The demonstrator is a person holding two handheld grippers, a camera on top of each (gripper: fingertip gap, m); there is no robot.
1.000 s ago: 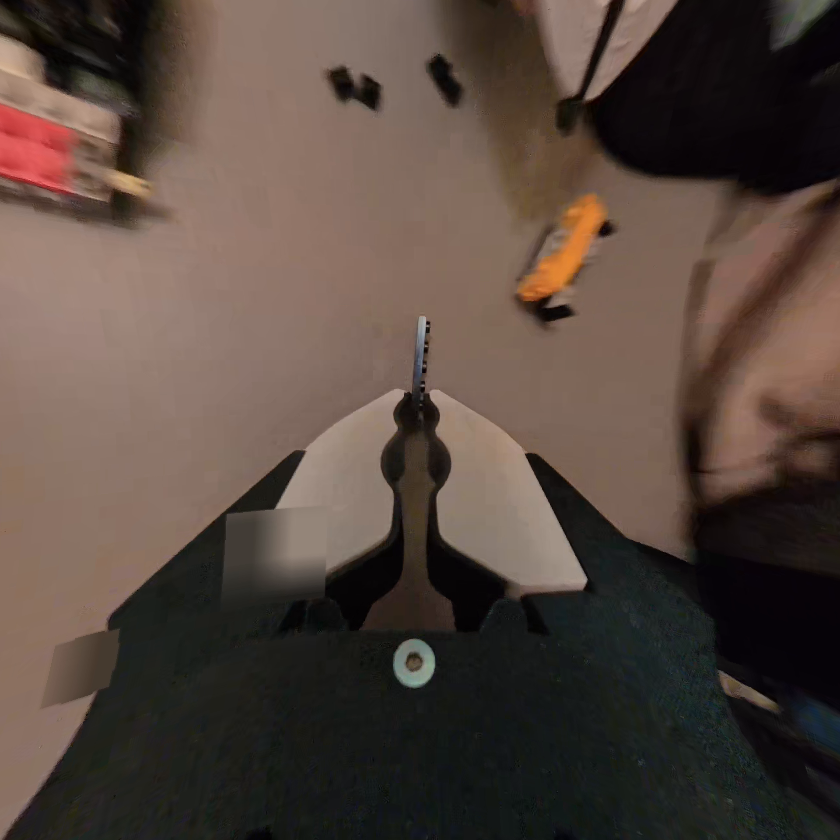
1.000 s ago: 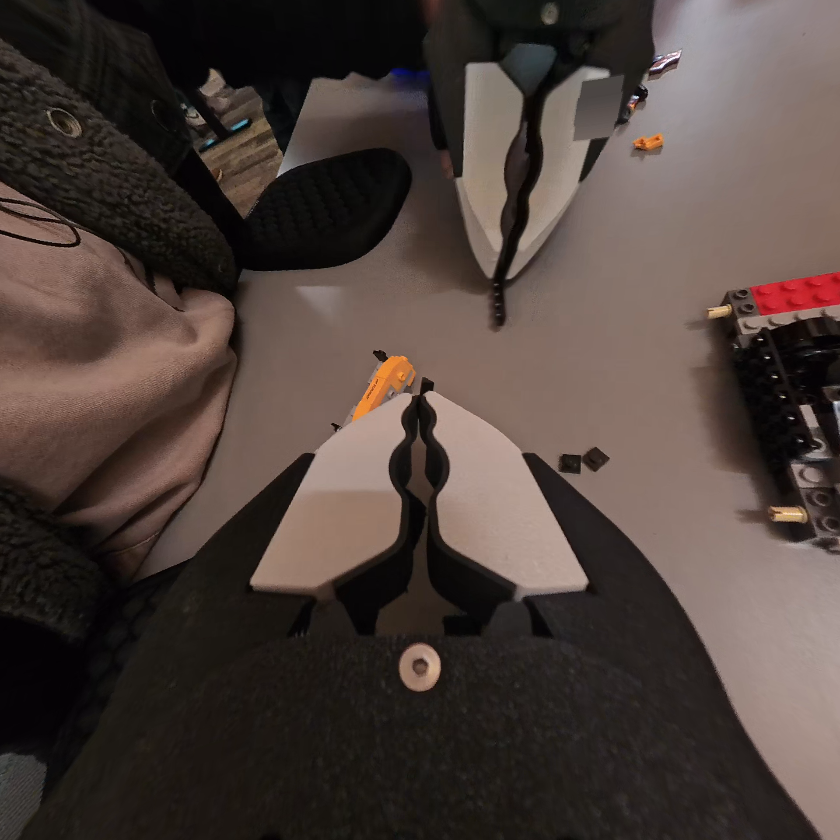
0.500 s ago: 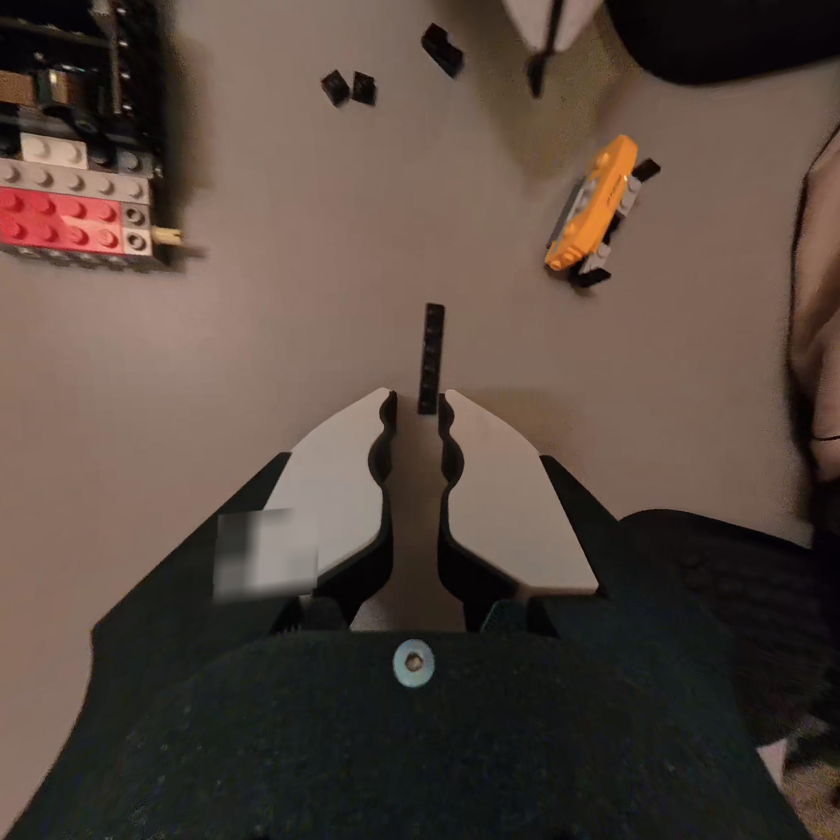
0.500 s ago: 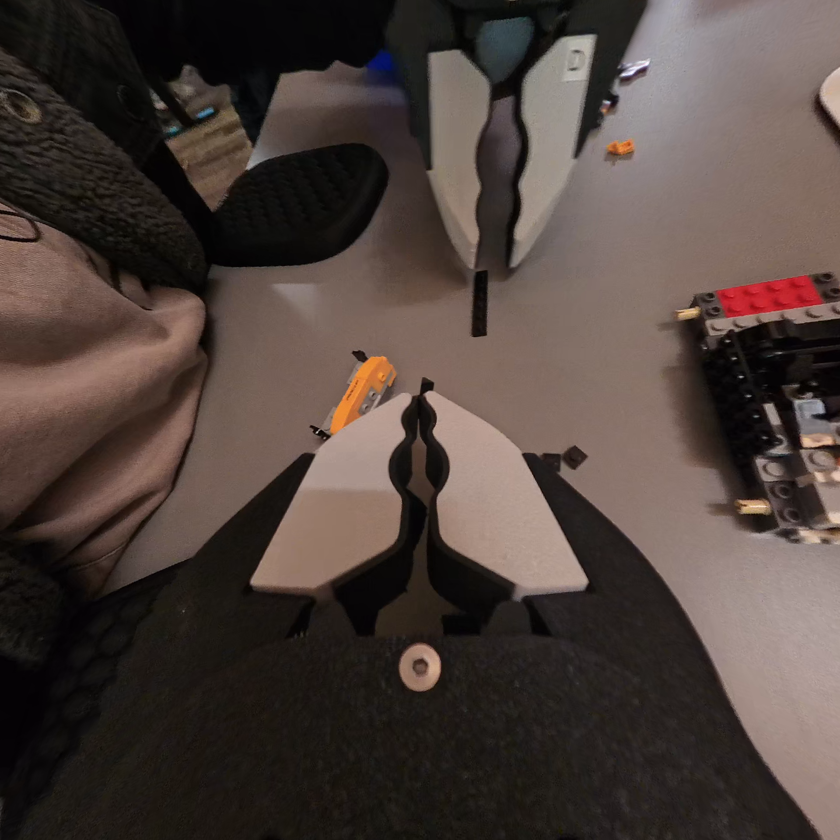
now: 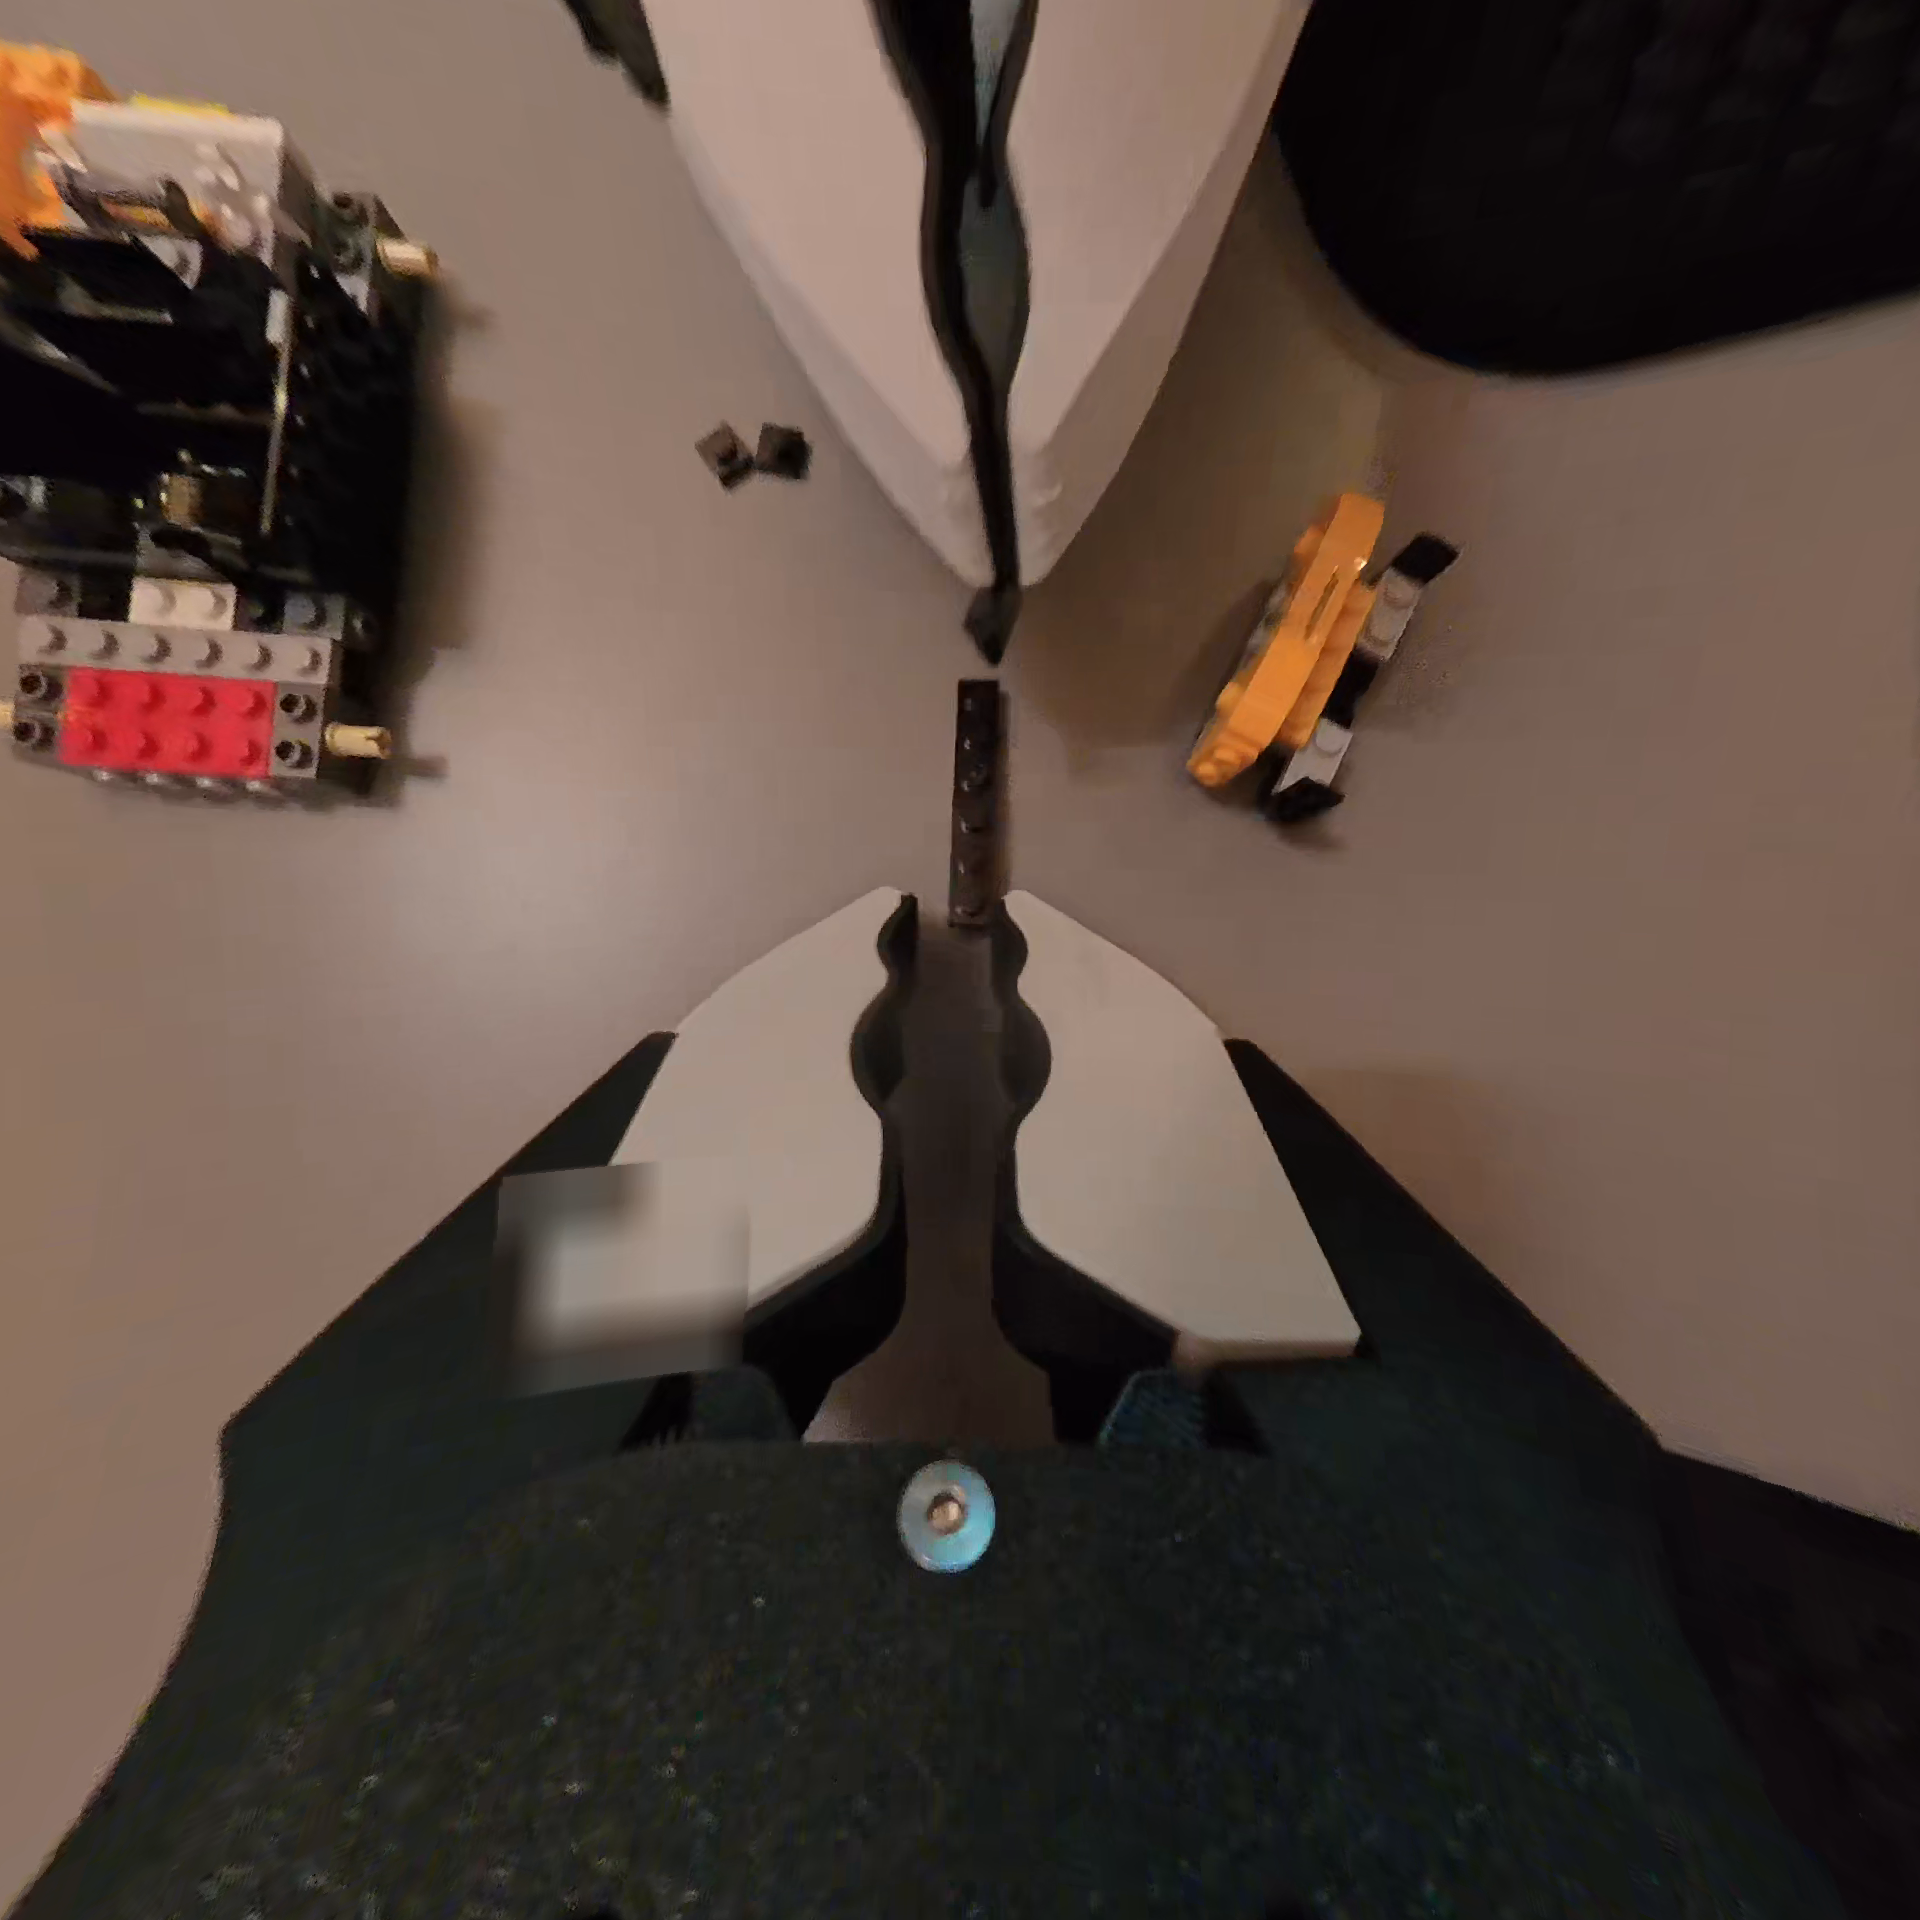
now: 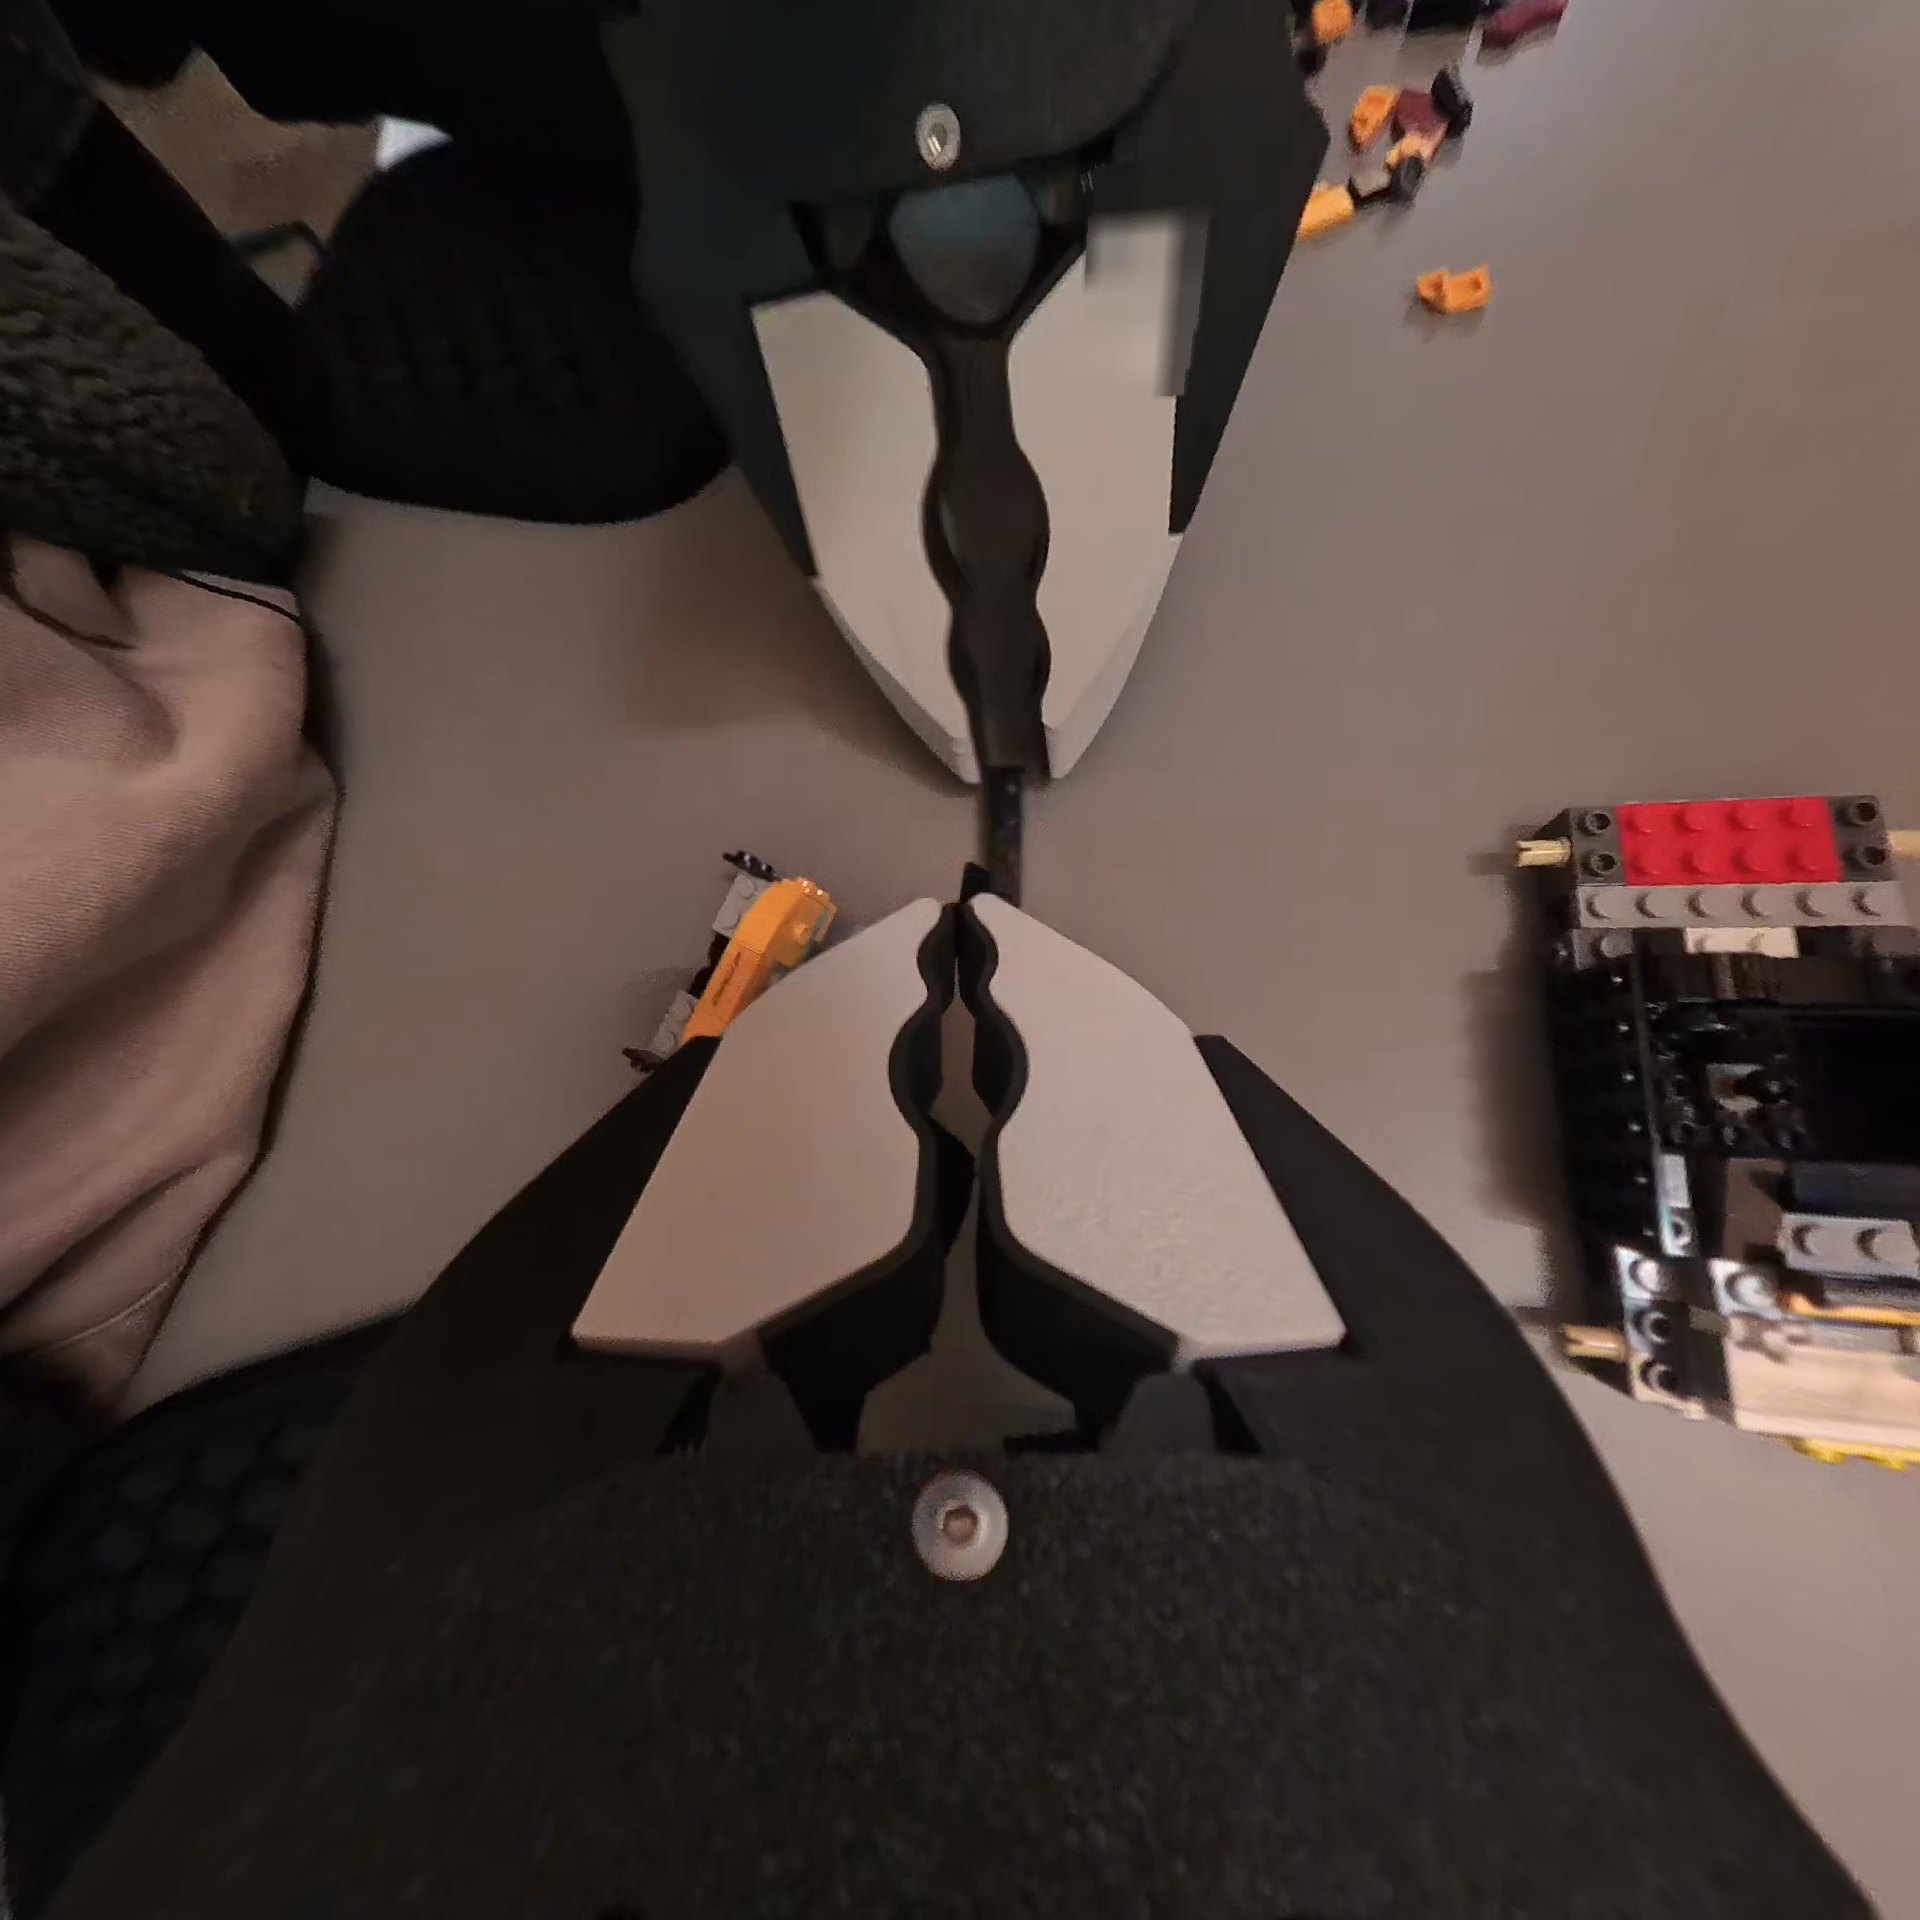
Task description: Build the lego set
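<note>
A long thin black plate lies studs up on the grey table. My left gripper is open with its jaws narrowly apart around the plate's near end, which touches the right finger. My right gripper is shut on a small black piece and faces the left one tip to tip. In the left wrist view the right gripper holds that piece just above the plate's far end. The plate spans the gap between both grippers, with the left gripper beyond it.
The partly built black model with a red brick stands to the left, also in the right wrist view. An orange sub-assembly and two small black pieces lie nearby. Loose pieces, a black chair seat and a person's clothing border the area. Left tips to right tips: about 5 centimetres.
My left gripper let go of the plate, which now lies flat, and its jaws have since narrowed around the plate's end. My right gripper has moved in close, tip to tip.
</note>
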